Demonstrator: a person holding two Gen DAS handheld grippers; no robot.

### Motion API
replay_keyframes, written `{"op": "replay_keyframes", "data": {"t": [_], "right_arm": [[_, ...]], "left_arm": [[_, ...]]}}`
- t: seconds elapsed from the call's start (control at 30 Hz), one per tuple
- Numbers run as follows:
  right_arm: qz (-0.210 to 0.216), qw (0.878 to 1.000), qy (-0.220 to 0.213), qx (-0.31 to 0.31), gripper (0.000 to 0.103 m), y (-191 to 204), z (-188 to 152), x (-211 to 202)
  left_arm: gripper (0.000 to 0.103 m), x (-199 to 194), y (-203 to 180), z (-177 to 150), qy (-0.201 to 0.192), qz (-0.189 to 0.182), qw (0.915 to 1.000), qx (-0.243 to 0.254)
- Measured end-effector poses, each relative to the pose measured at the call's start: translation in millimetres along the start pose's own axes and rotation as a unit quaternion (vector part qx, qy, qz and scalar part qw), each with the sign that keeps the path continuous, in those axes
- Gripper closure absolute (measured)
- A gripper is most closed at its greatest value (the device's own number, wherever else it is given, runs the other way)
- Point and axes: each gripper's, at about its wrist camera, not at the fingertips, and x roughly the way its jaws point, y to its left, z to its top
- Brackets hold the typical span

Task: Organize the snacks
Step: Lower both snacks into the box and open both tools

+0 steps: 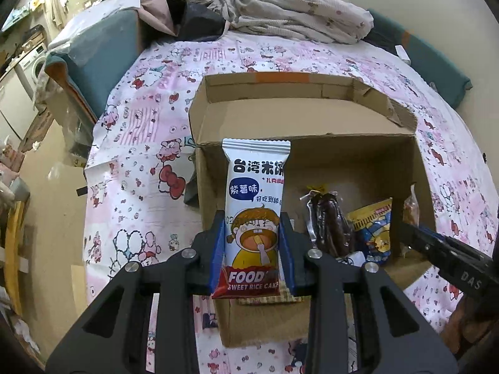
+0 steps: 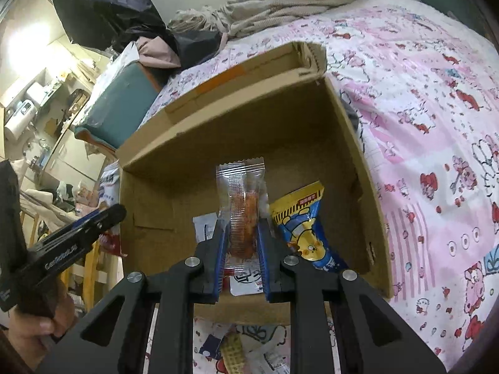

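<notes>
My left gripper [image 1: 252,218] is shut on a white rice cake packet [image 1: 255,193] with a cartoon child, held upright over the near left edge of an open cardboard box [image 1: 312,118]. My right gripper [image 2: 241,222] is shut on a clear packet with an orange snack [image 2: 244,199], held upright over the same box [image 2: 249,131]. Inside the box lie a dark sausage pack [image 1: 330,227] and a yellow and blue cartoon bag [image 1: 375,230], which also shows in the right wrist view [image 2: 307,227]. The right gripper's body [image 1: 449,255] reaches in from the right in the left wrist view.
The box stands on a pink cartoon-print bedsheet [image 1: 140,143]. Crumpled bedding [image 1: 299,9] is piled behind it. A teal cushion [image 1: 93,56] lies at the back left. Loose snack packets [image 2: 243,346] lie on the sheet in front of the box.
</notes>
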Motion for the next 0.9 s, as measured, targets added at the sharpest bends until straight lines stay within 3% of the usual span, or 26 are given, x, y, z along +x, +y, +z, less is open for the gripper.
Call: {"op": "replay_keyframes", "data": {"t": [0.13, 0.23, 0.43, 0.53, 0.9], "right_arm": [[-0.002, 1.0, 0.015, 0.01, 0.083, -5.7, -3.8, 8.9], [-0.004, 1.0, 0.025, 0.004, 0.083, -4.5, -5.2, 14.4], [-0.014, 0.999, 0.049, -0.001, 0.083, -4.6, -8.1, 26.0], [-0.017, 0.998, 0.052, -0.007, 0.083, -2.9, -9.4, 26.7], [0.008, 0.999, 0.053, -0.007, 0.08, -0.1, -7.9, 25.4]], "left_arm": [[0.075, 17.7, 4.5, -4.4, 0.022, -0.009, 0.9995, -0.021], [0.075, 24.9, -3.3, -11.0, 0.032, -0.009, 0.9994, -0.004], [0.075, 22.2, -20.6, -14.8, 0.012, -0.001, 0.9994, 0.032], [0.075, 24.4, -24.4, -14.9, 0.015, -0.014, 0.9989, 0.043], [0.075, 26.2, -26.5, -17.2, 0.023, -0.019, 0.9986, 0.044]]}}
